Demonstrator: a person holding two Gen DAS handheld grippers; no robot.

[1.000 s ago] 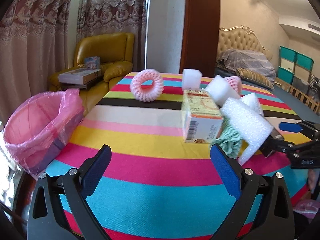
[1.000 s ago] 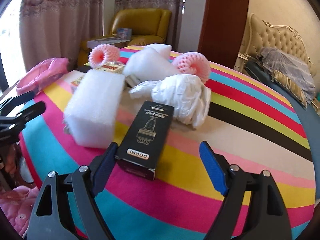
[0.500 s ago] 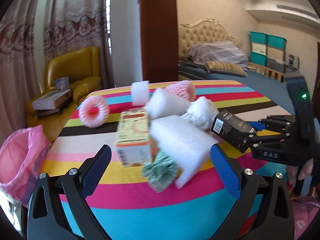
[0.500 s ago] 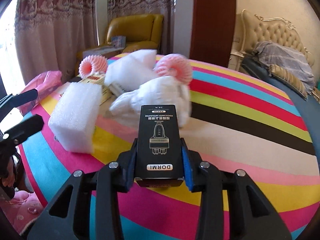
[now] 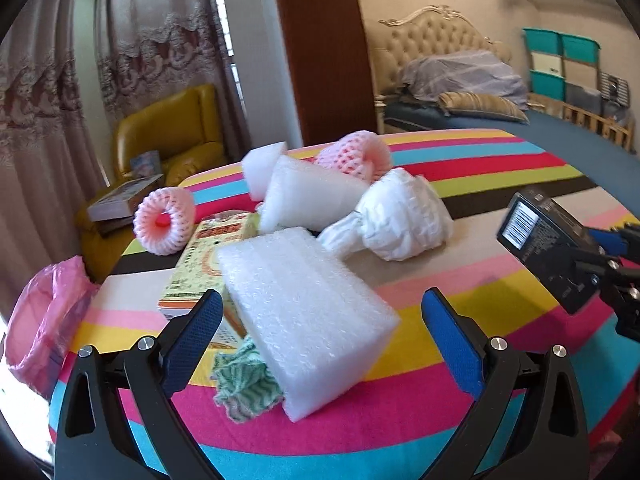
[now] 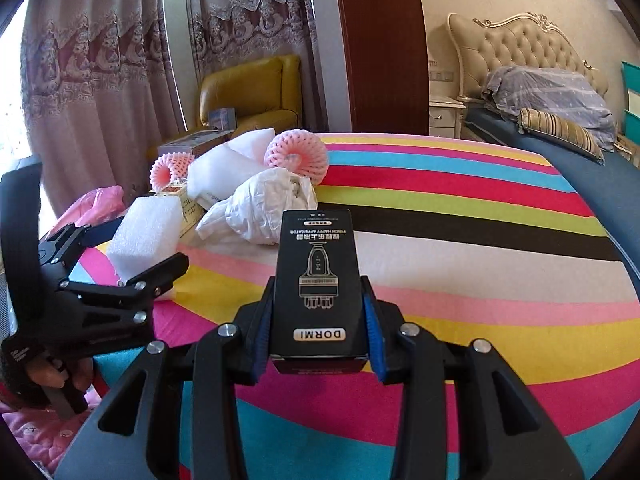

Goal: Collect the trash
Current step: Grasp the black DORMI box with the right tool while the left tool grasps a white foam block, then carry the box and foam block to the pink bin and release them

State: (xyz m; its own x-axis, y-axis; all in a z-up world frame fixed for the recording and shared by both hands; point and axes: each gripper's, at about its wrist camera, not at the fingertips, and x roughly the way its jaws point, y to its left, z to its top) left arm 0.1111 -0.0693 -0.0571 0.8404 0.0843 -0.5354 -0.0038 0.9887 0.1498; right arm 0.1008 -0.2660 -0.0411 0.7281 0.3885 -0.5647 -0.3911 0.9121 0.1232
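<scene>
My right gripper (image 6: pixel 318 320) is shut on a black DORMI box (image 6: pixel 318 280) and holds it above the striped table (image 6: pixel 460 216); the box also shows at the right of the left wrist view (image 5: pixel 548 248). My left gripper (image 5: pixel 320 332) is open, its fingers on either side of a white foam block (image 5: pixel 308 312) that lies on a green cloth (image 5: pixel 244 384). Beside the block lie a yellow carton (image 5: pixel 200 268), two pink foam nets (image 5: pixel 164 220), more white foam (image 5: pixel 304 196) and a crumpled white bag (image 5: pixel 404 216).
A bin lined with a pink bag (image 5: pixel 48 316) stands off the table's left edge. A yellow armchair (image 5: pixel 176 132) with books is behind it. A bed (image 6: pixel 560 120) lies at the right. Curtains hang at the back.
My right gripper has closed on the black box and lifted it off the table. My left gripper has swung right and moved up to the white foam block.
</scene>
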